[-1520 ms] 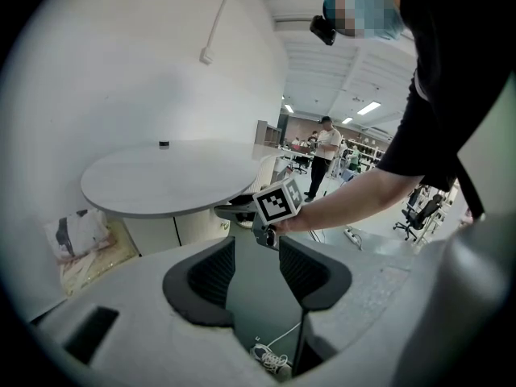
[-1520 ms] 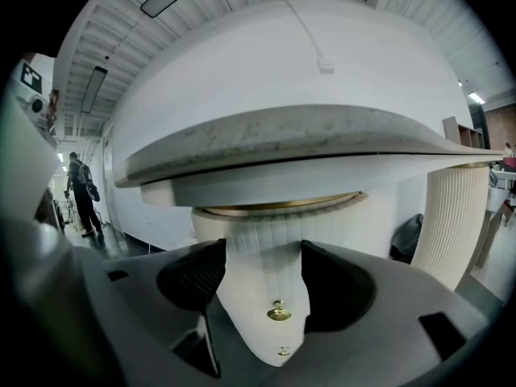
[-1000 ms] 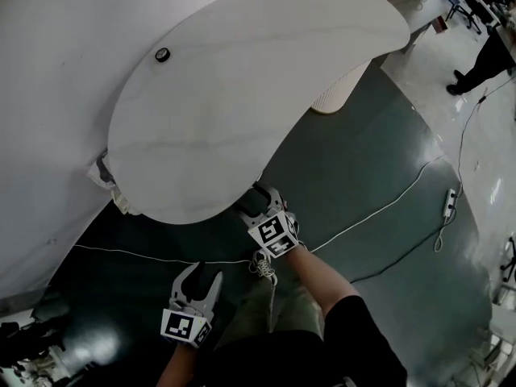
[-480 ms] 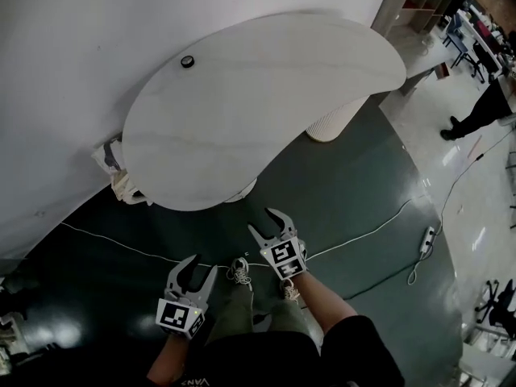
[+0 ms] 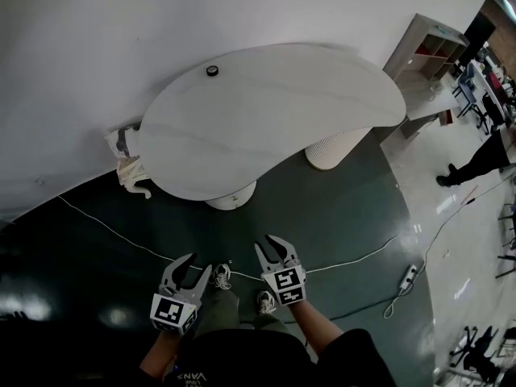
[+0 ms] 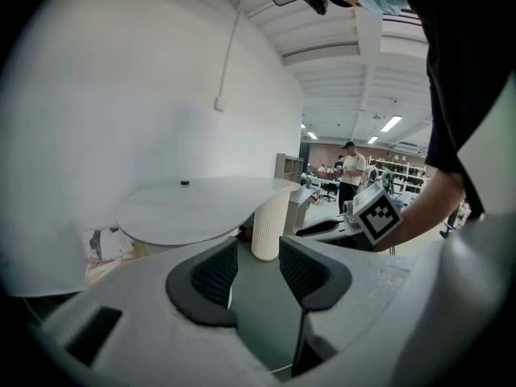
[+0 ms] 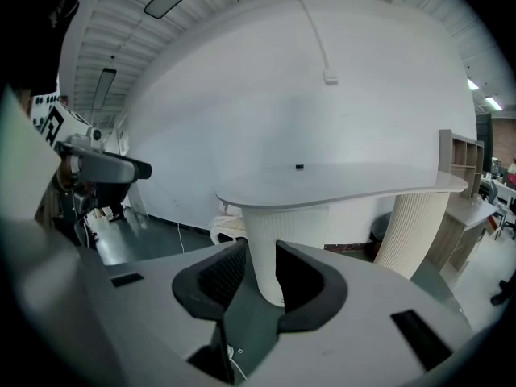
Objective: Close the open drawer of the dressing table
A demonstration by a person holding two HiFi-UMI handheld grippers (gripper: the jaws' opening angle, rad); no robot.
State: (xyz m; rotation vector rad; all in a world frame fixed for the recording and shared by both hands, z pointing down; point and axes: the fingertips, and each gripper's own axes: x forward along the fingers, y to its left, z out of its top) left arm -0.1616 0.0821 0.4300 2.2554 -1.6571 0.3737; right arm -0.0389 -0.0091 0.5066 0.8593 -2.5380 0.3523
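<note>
No drawer shows in any view. From the head view the desk (image 5: 266, 111) stands against the wall with its pale top bare except for a small dark knob (image 5: 212, 71) near the back edge. Nothing juts out past its front edge. The right gripper view looks under that edge. It shows only the ribbed column (image 7: 278, 240) at the left end and the ribbed leg (image 7: 411, 232) at the right end, with no drawer front standing proud. As far as I can judge, the drawer is already pushed home, though its face is hidden beneath the top, so I cannot confirm that it sits flush.

Both tools are held in the air above the dark floor (image 5: 347, 208), well apart from the desk's front edge and touching nothing. The left gripper (image 5: 200, 263) has its fingers spread, with only open space and the distant leg between them. The right gripper (image 5: 266, 244) has its fingers partly apart and closing, and they too are empty. The column seen between them is far behind, not in their reach.

A white cable (image 5: 121, 232) trails across the floor between the person's feet and the desk.

The closing itself looks done. If anything is left, it is only to check that the drawer is fully seated, which would mean coming near the front edge again.
</note>
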